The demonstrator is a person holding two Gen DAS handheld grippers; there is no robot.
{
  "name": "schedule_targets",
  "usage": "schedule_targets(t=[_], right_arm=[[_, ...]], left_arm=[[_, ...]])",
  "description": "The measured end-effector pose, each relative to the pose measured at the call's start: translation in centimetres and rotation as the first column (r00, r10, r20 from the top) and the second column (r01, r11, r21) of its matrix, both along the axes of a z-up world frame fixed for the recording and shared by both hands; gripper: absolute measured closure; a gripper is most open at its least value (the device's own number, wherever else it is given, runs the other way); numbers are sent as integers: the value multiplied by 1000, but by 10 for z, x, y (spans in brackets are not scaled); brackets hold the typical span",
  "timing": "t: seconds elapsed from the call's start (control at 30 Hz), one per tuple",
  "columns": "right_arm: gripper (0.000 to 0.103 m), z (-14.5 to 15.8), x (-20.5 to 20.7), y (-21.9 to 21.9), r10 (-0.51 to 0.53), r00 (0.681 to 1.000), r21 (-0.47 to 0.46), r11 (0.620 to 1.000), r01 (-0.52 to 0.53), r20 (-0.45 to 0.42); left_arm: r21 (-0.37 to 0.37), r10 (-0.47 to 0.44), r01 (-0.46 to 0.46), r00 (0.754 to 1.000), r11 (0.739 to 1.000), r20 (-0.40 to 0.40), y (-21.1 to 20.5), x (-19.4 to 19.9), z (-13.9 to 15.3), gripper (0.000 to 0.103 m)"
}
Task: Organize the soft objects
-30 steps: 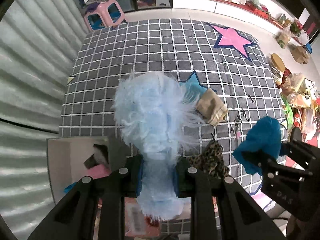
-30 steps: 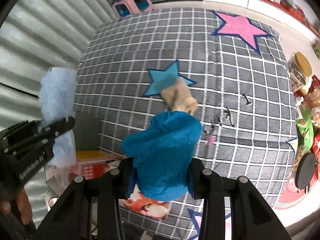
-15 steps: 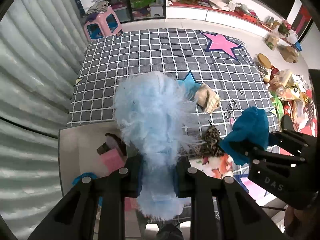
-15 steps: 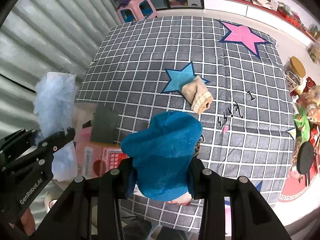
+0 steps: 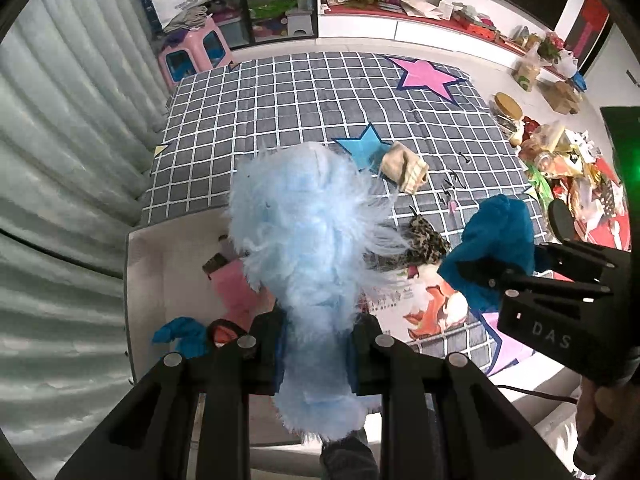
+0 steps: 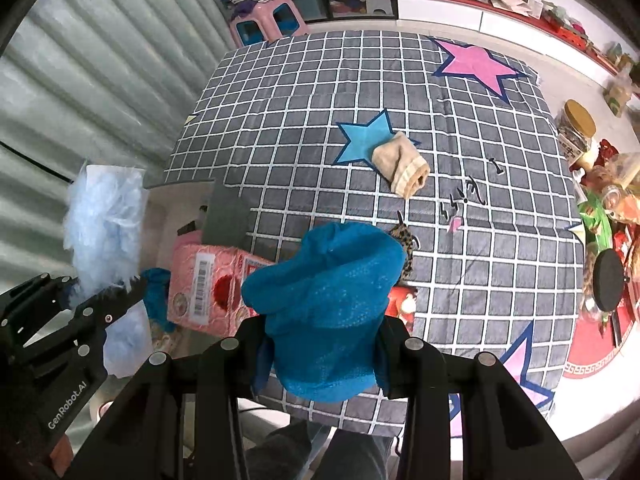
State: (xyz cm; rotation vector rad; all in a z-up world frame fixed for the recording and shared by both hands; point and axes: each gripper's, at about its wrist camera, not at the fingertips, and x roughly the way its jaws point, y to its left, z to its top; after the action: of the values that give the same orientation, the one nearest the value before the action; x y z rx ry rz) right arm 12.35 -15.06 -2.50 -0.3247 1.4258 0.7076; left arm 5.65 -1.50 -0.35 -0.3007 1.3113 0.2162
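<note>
- Carrying two soft items at once: the left gripper [image 5: 316, 354] has its fingers clamped on a fluffy light-blue plush [image 5: 308, 236], and the right gripper [image 6: 322, 354] has its fingers clamped on a teal cloth [image 6: 326, 296].
- Both items hang in the air, the plush over the white box [image 5: 144, 264] at the mat's near-left corner, the teal cloth over the checkered mat [image 6: 320, 112] just beside that box.
- Partly done, by my reading: the box already holds a pink piece [image 5: 236, 292], a small teal piece [image 5: 180, 334] and something dark.
- Left to do: drop the two held items in, then collect the beige sock [image 6: 402, 168] lying by the blue star and the leopard-print piece [image 5: 426, 238] near the mat's front edge.
- Compared with a second ago, both views sit higher and farther back: more of the box interior shows under the plush, and the sock and mat look farther off.
- Grips on both items look unchanged across that second.
</note>
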Motion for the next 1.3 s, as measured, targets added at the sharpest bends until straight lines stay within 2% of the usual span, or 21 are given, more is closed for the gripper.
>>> schedule_targets(t=[0.57,0.87,1.3], right_arm=[[62,8,-46,7,33,999,-20,999,-33,-12],[62,19,-59,21,88,996,-36,995,-88,15],[62,20,-80,52,185,983,-55,981,-184,18]], left_arm=[[-20,-1,1,1000,1000,14,12,-44,6,78],[-39,64,-63,997,997,41,31,-60,8,78],[-66,184,-182,983,981,22,61,-91,-6,78]])
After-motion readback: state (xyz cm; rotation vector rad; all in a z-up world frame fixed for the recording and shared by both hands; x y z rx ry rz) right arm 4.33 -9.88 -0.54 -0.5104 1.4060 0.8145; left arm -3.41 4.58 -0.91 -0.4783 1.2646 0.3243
